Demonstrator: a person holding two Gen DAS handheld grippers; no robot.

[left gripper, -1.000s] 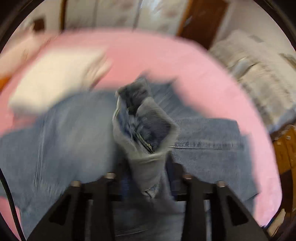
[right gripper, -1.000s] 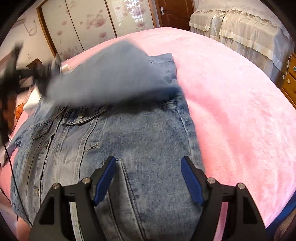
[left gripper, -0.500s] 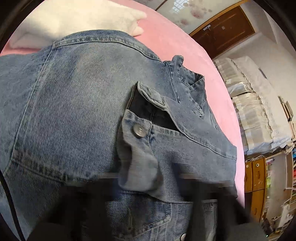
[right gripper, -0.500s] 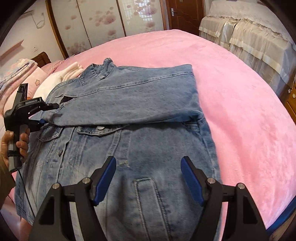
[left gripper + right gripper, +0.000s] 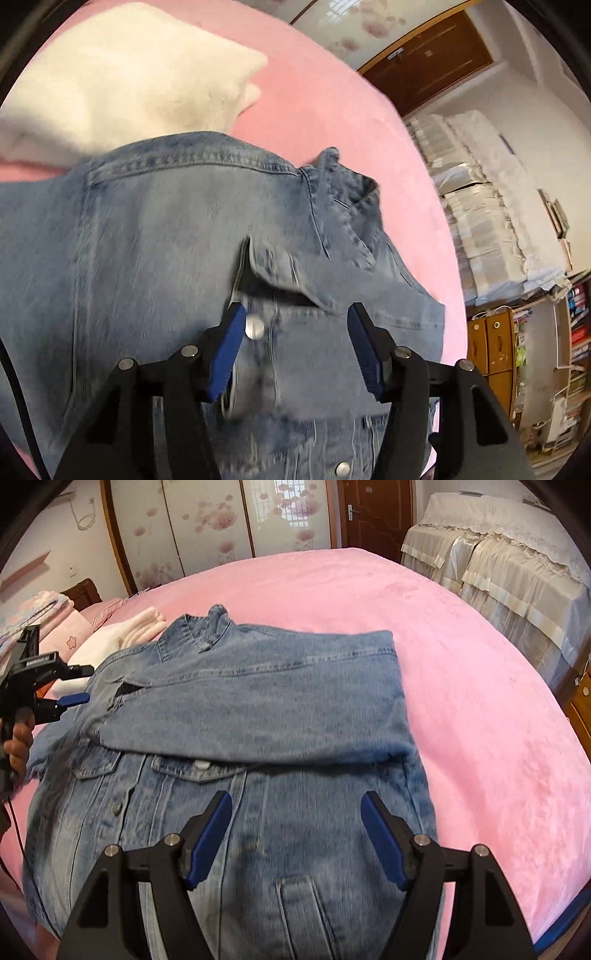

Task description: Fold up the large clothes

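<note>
Pink bedspread (image 5: 461, 672) carries the denim jacket (image 5: 258, 701), one sleeve (image 5: 251, 716) folded across its chest. Left gripper (image 5: 295, 347), jaws opening, nothing clamped, hangs over the sleeve cuff. Right gripper (image 5: 295, 834) gapes empty above the jacket's hem.

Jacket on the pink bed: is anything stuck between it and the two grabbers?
Nothing visible is. The left hand-held gripper, its jaws opening, and the right hand-held gripper both sit just over the bare denim jacket.
</note>
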